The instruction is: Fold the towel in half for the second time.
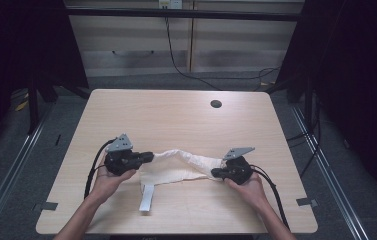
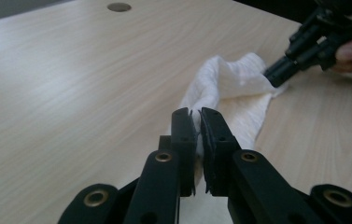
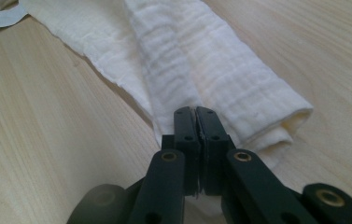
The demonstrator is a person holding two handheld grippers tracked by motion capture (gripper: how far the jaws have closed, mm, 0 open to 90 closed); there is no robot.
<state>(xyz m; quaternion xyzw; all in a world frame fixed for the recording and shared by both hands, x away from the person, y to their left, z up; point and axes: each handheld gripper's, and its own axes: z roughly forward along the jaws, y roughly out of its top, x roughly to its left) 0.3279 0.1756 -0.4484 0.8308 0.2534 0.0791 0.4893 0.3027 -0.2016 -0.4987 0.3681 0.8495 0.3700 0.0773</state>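
A white crinkled cloth [image 1: 186,165] lies bunched across the near middle of the wooden table [image 1: 176,115], with a flat white strap [image 1: 147,197] hanging off it toward the front edge. My left gripper [image 1: 151,156] is shut on the cloth's left end; in the left gripper view a thin layer of the cloth [image 2: 229,79] sits pinched between the jaws of that gripper [image 2: 196,112]. My right gripper [image 1: 215,173] is shut on the right end. In the right gripper view its jaws [image 3: 195,109] meet over the folded cloth [image 3: 211,60]. The cloth sags loosely between the two.
A round cable hole [image 1: 216,104] sits in the table's far right part. Bare wood surrounds the cloth. A hand holds each gripper near the front edge, and black cables trail back from both. Dark curtains and a floor rail flank the table.
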